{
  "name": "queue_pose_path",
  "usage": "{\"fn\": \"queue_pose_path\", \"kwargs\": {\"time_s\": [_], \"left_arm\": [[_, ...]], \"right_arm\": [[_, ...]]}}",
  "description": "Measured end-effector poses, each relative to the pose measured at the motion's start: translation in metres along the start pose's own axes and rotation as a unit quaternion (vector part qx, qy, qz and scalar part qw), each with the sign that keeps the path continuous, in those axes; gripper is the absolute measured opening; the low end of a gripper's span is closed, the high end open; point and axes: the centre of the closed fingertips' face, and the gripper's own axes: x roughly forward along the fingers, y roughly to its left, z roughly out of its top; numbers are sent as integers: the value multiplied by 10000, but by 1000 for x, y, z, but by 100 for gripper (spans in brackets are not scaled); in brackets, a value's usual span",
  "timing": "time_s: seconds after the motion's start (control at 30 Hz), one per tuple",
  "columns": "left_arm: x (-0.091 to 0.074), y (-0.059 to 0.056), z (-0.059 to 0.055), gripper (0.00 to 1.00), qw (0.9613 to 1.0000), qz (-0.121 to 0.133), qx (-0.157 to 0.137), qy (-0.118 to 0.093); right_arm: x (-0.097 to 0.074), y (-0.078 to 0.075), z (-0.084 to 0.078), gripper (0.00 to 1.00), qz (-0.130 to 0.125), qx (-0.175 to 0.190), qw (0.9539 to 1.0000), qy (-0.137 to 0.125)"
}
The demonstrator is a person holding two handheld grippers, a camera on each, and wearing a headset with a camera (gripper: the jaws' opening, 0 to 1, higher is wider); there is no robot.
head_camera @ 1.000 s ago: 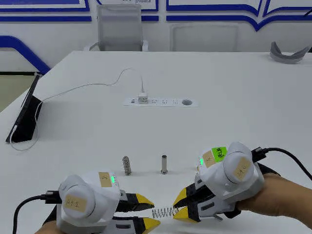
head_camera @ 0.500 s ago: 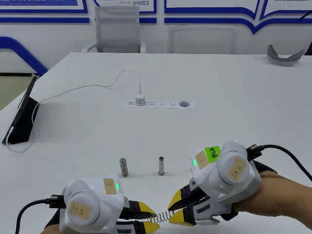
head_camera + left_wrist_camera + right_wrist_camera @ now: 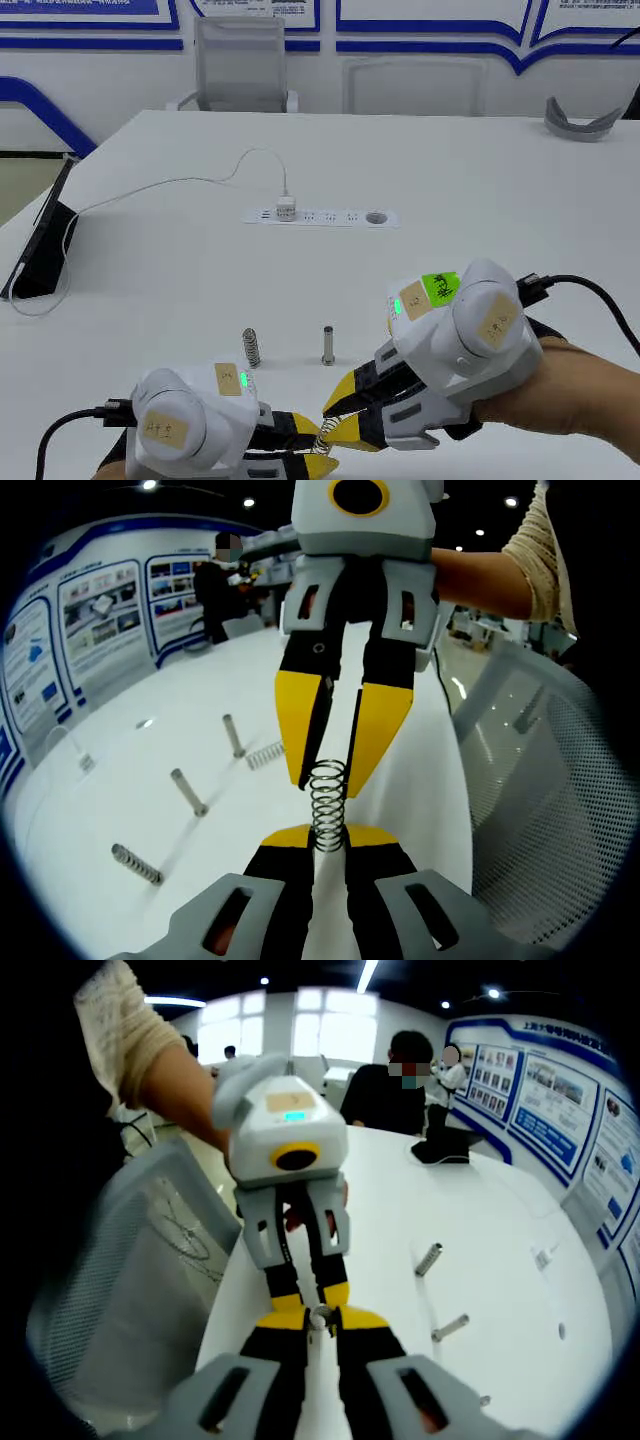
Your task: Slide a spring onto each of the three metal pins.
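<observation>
The spring (image 3: pixel 327 805) hangs above the desk (image 3: pixel 450 200), bridged between the left tongs (image 3: pixel 318 842) and right tongs (image 3: pixel 318 1322), each closed on one end. It is a thin, springy coil of metal wire. If both pull or twist, it could bow and flick away, or stretch. If one lets go early, it may pivot, drop on the slick white top and roll. Beyond, one pin (image 3: pixel 135 865) wears a coil; two bare pins (image 3: pixel 187 792), smooth upright metal cylinders, wait. A loose spring (image 3: pixel 265 755) lies just beside the farther one, easily knocked.
</observation>
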Motion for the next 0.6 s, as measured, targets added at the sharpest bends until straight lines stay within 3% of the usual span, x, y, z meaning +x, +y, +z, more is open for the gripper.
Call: {"fn": "queue_pose_path", "kwargs": {"time_s": [0.6], "left_arm": [[-4, 7, 8, 10, 9995, 194, -87, -237]], "right_arm": [[-1, -6, 12, 12, -212, 182, 9991, -333]]}}
